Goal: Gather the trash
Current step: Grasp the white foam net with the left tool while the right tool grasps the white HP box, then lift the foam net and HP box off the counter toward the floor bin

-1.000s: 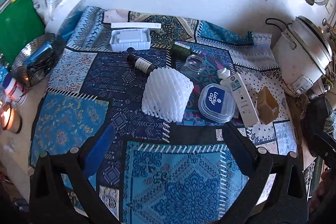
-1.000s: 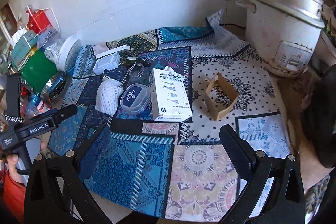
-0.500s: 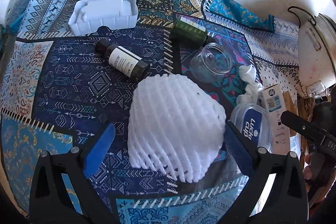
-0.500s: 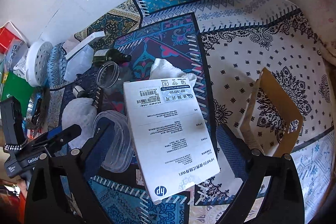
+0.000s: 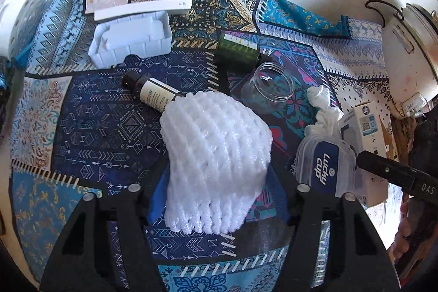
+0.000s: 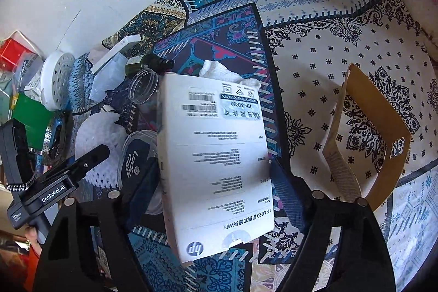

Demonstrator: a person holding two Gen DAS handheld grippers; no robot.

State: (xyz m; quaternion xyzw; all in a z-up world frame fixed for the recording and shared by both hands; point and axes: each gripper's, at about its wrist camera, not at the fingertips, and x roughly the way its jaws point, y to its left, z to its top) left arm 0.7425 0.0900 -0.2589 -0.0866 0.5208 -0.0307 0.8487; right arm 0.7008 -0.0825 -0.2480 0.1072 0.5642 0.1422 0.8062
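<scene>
The left claw [image 5: 219,196] is seen closing around the foam net [image 5: 216,163], whose lower sides are squeezed between the blue pads; the net's near edge hides part of both pads. The net is white, ribbed and dome-shaped, and lies on the patterned cloth [image 5: 90,127] of the counter. The right claw [image 6: 216,182] is closing on the white box [image 6: 216,155], which is gripped at its long sides and tilted up off the cloth. Its print is blurred by motion, and only the logo and some larger lettering can be read. The tissue [image 6: 219,70] is half hidden behind the box, and the lid [image 6: 134,160] is partly covered by it. Farther off, a bottle [image 5: 153,95] is partly hidden by the net. A jar [image 5: 271,86] lies beyond.
</scene>
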